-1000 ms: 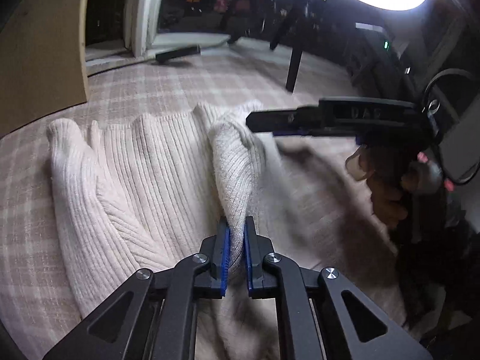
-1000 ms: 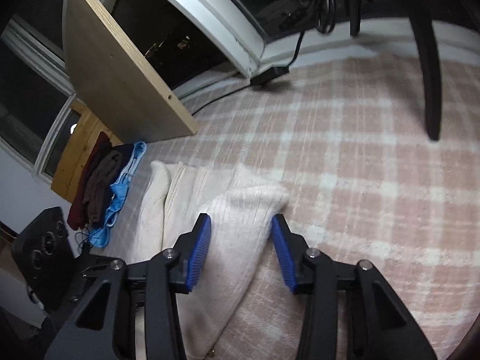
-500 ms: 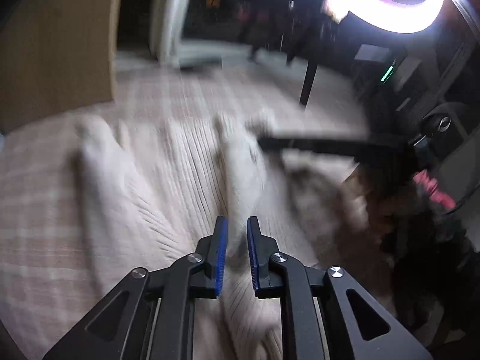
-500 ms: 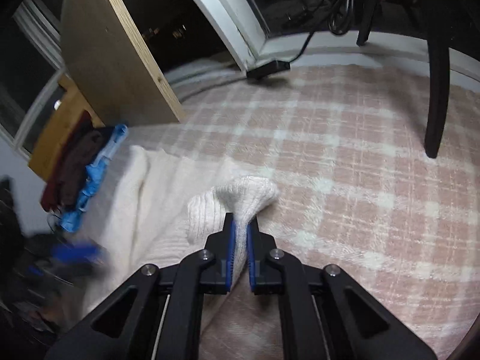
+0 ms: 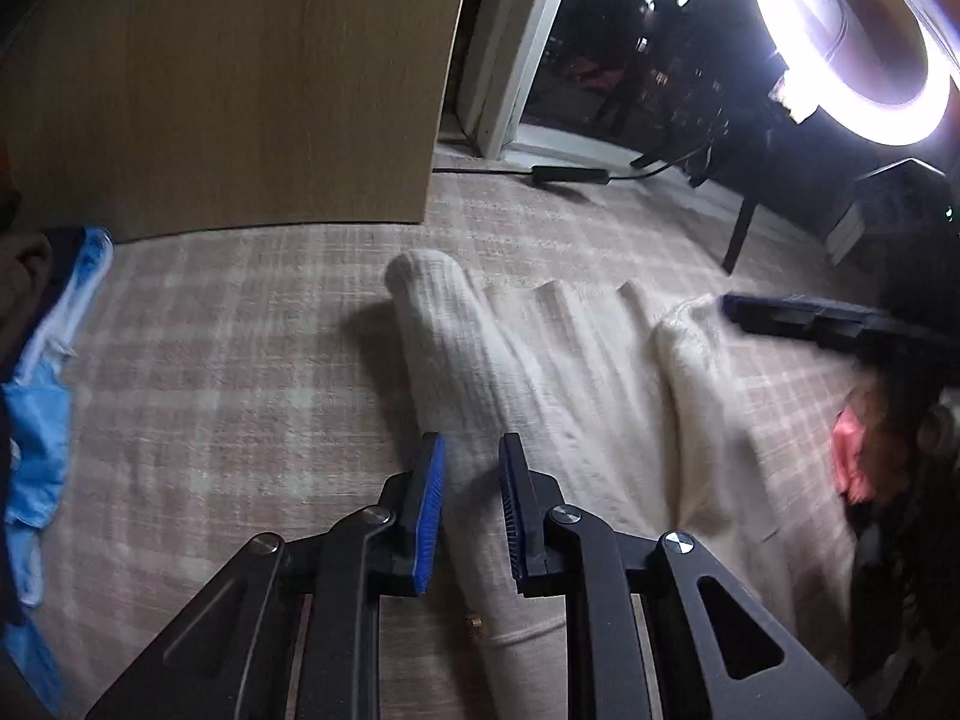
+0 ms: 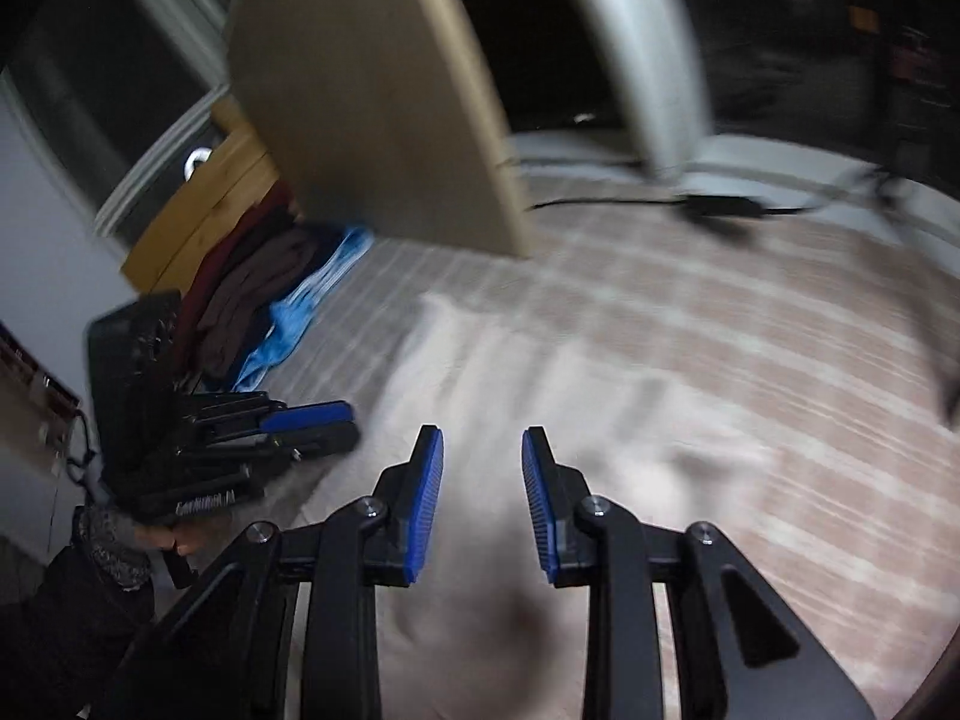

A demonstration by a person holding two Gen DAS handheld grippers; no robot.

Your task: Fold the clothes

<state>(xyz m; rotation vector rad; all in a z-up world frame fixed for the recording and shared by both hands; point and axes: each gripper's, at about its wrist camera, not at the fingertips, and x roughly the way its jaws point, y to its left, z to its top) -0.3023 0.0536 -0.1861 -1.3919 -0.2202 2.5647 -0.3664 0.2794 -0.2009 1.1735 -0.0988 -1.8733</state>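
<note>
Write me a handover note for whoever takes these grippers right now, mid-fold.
Left gripper: jaws just closing, with a rolled edge of the cream sweater between them; grip unclear.
Right gripper: jaws just opened, nothing pinched, above the sweater; view blurred.
Done: sweater lies bunched on the plaid cover, both side edges turned inward.
Left: flatten it, finish folding, perhaps add it to the clothes pile.

Sweater on the blanket.
Clothes pile lies left (beside the board); ring light stands behind, right.
</note>
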